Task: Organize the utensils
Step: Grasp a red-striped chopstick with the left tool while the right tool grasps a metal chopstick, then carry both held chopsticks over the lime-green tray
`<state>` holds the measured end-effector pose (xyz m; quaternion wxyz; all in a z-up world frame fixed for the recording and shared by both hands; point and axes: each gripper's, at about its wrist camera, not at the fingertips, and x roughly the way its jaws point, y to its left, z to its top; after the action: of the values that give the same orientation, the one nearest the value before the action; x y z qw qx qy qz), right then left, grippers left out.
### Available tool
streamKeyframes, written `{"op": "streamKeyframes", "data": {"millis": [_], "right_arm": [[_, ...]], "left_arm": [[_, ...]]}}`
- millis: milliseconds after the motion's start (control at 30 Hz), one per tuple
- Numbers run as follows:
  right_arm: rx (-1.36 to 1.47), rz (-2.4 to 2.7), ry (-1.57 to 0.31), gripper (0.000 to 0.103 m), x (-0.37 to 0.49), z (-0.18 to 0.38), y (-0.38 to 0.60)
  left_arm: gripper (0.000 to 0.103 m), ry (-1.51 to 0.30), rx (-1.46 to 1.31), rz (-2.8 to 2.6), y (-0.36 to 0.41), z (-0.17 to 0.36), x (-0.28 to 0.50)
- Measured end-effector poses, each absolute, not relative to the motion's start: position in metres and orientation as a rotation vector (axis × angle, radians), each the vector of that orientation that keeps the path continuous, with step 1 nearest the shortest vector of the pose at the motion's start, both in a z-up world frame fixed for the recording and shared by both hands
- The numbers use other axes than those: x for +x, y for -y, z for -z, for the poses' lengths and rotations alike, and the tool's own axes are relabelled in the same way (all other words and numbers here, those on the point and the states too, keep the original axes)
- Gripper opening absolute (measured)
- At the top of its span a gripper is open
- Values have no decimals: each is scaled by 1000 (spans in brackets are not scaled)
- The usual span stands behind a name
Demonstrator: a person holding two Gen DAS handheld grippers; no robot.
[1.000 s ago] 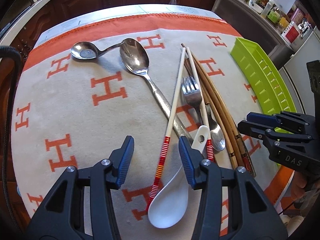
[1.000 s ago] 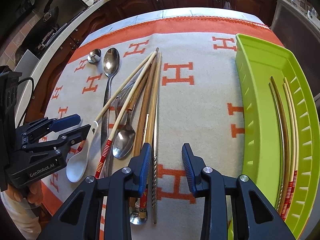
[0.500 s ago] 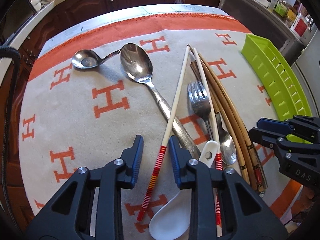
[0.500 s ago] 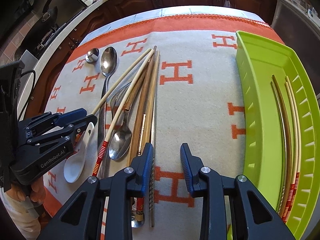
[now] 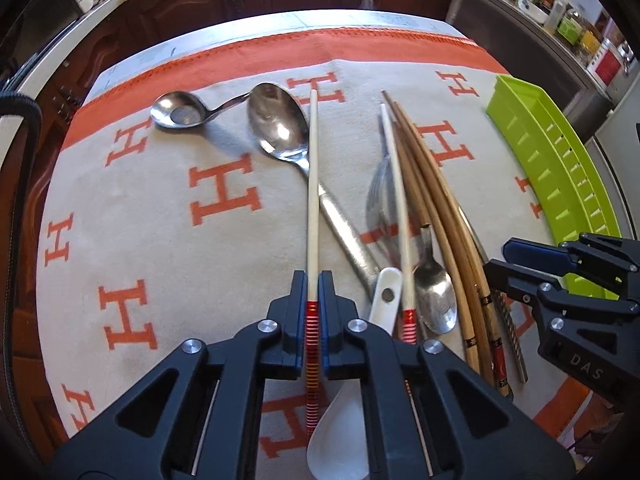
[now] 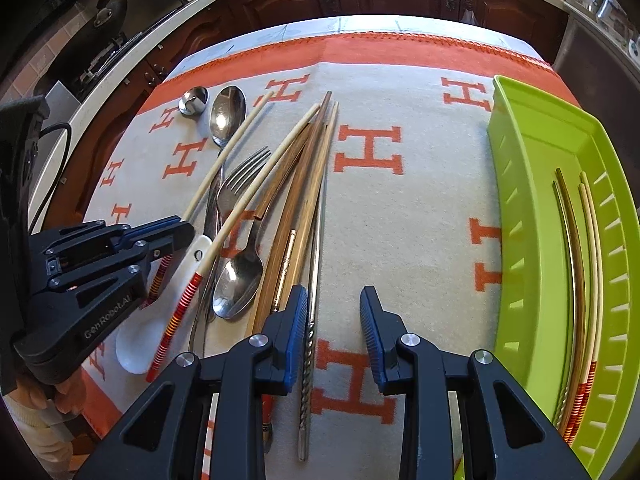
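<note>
Table under cream cloth [image 6: 400, 208] with orange H marks; on it: loose utensil pile [image 6: 256, 216], green tray [image 6: 532, 208] at right.

Orange letter "H" repeated all over the beige cloth [image 5: 160, 216] covering the table; "DAS" in grey on the black body of the right gripper [image 5: 516, 268], left wrist view; "GenRobot.AI" in grey on the left gripper [image 6: 176, 236] body, right wrist view; shelf labels in the background unreadable
</note>
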<state>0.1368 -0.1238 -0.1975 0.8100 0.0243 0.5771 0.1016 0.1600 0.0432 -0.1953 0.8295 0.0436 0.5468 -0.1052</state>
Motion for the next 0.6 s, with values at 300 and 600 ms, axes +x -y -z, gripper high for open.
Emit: {"op": "streamKeyframes", "data": {"millis": [300,600], "right_arm": [[-131,-172,-1147,24,138,201,96],[46,-124,-1180,5,136,195,128]], "left_arm": [[3,-1167,-16,187,-68,193,151],[3,-1128,-81,184,-74,164,135]]}}
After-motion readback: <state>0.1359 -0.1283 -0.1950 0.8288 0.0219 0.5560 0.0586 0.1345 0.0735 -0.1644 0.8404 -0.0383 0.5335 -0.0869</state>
